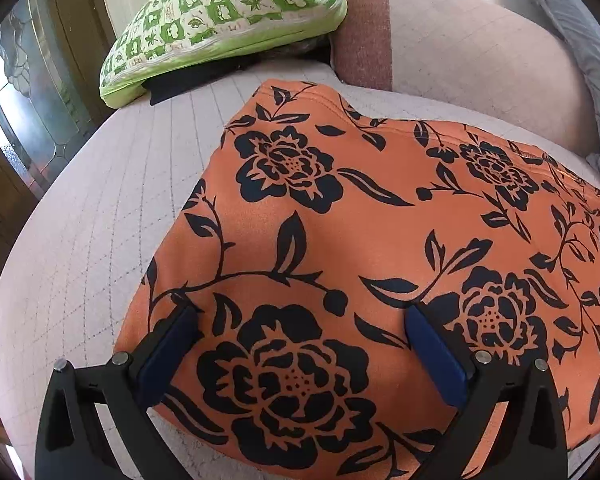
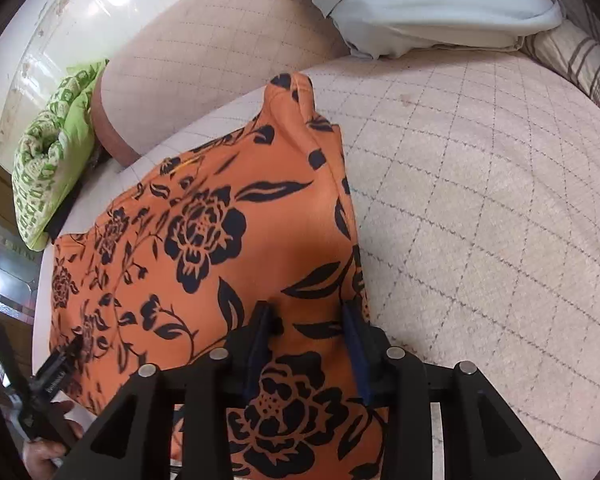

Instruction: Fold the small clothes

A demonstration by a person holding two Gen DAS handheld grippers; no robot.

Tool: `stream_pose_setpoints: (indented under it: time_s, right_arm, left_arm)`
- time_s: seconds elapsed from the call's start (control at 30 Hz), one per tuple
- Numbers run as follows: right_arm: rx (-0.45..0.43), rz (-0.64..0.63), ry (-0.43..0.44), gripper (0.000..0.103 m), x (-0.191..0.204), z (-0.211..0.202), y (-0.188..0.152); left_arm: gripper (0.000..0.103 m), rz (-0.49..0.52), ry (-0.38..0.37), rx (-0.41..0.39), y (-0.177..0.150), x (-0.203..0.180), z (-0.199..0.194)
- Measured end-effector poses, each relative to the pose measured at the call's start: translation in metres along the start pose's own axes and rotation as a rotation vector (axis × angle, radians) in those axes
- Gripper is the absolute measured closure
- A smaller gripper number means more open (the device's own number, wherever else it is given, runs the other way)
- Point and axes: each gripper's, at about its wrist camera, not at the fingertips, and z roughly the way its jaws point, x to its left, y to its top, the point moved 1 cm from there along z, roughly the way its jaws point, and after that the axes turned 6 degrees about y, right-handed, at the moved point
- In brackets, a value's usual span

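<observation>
on the bed (image 1: 80, 240), orange floral garment (image 1: 340, 240) lies flat, seemingly unheld.

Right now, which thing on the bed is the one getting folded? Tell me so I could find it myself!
Find the big bed with the pale checked cover. A blue-grey pillow lies at its far end and a green-and-white patterned cushion at one side. Between them, spread flat, is the orange cloth: the only orange thing there, covered in big black flowers and leaves.
</observation>
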Motion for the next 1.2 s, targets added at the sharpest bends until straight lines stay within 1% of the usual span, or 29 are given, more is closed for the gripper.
stream_pose_setpoints:
  time_s: [0.13,0.17,0.2,0.23,0.27,0.3,0.33,0.37,0.4,0.43,0.47,0.5,0.57,0.6,0.63,0.67,0.7,0.73,0.8,0.87,0.97,1.07,1.13,1.2]
  right_arm:
    - [-0.104,-0.019,0.008,0.063,0.003,-0.019,0.007]
    - [-0.127,-0.027,0.019,0.063,0.005,-0.021,0.011]
    - [-0.149,-0.035,0.036,0.063,0.007,-0.023,0.015]
    - [-0.169,-0.045,0.057,0.063,0.010,-0.024,0.020]
    - [-0.186,-0.060,0.076,0.062,0.013,-0.023,0.025]
    - [-0.194,-0.079,0.090,0.058,0.019,-0.022,0.027]
    - [-0.189,-0.090,0.089,0.054,0.022,-0.017,0.027]
    - [-0.170,-0.090,0.077,0.048,0.022,-0.011,0.026]
    - [-0.126,-0.082,0.049,0.047,0.020,0.002,0.025]
    - [-0.061,-0.071,0.018,0.047,0.016,0.016,0.022]
    - [-0.037,-0.070,0.009,0.046,0.013,0.022,0.021]
    - [-0.055,-0.085,0.012,0.046,0.012,0.022,0.020]
    - [-0.055,-0.094,0.004,0.046,0.017,0.015,0.022]
    - [-0.069,-0.082,0.024,0.046,0.018,0.009,0.023]
    - [-0.088,-0.073,0.048,0.046,0.019,0.002,0.022]
    - [-0.098,-0.068,0.061,0.046,0.019,-0.002,0.021]
    - [-0.106,-0.062,0.068,0.046,0.019,-0.007,0.022]
    - [-0.117,-0.053,0.072,0.046,0.018,-0.013,0.022]
    - [-0.129,-0.031,0.092,0.044,0.013,-0.021,0.022]
    - [-0.118,0.003,0.127,0.040,0.004,-0.026,0.022]
    - [-0.103,0.069,0.154,0.040,-0.013,-0.026,0.022]
    - [-0.089,0.122,0.169,0.040,-0.027,-0.024,0.020]
    - [-0.078,0.150,0.193,0.040,-0.033,-0.023,0.021]
    - [-0.073,0.159,0.213,0.040,-0.034,-0.022,0.021]
  left_arm:
    - [0.000,0.016,-0.056,0.100,0.012,0.007,0.002]
    - [0.000,0.003,-0.071,0.103,0.014,0.009,-0.001]
    - [0.000,-0.010,-0.084,0.093,0.017,0.013,-0.003]
    - [0.000,-0.032,-0.098,0.065,0.020,0.018,-0.009]
    - [0.000,-0.047,-0.093,0.035,0.024,0.023,-0.014]
    - [0.000,-0.054,-0.076,0.012,0.028,0.029,-0.016]
    - [0.000,-0.056,-0.053,0.001,0.030,0.033,-0.017]
    - [0.000,-0.055,-0.020,-0.001,0.033,0.038,-0.014]
    - [0.000,-0.054,0.031,0.022,0.034,0.045,-0.005]
    - [0.000,-0.058,0.073,0.065,0.034,0.052,0.007]
    - [0.000,-0.062,0.097,0.116,0.032,0.057,0.020]
    - [0.000,-0.072,0.082,0.166,0.030,0.062,0.032]
    - [0.000,-0.148,0.003,0.198,0.031,0.075,0.038]
    - [0.000,-0.178,-0.010,0.216,0.033,0.081,0.037]
    - [0.000,-0.196,-0.012,0.208,0.036,0.087,0.035]
    - [0.000,-0.207,0.001,0.185,0.039,0.093,0.031]
    - [0.000,-0.211,0.021,0.168,0.041,0.097,0.028]
    - [0.000,-0.214,0.062,0.146,0.044,0.106,0.024]
    - [0.000,-0.216,0.081,0.137,0.047,0.117,0.022]
    - [0.000,-0.224,0.070,0.152,0.050,0.130,0.028]
    - [0.000,-0.248,0.029,0.182,0.050,0.148,0.037]
    - [0.000,-0.254,0.000,0.201,0.047,0.147,0.040]
    - [0.000,-0.254,-0.035,0.199,0.044,0.144,0.036]
    - [0.000,-0.225,-0.070,0.188,0.041,0.135,0.028]
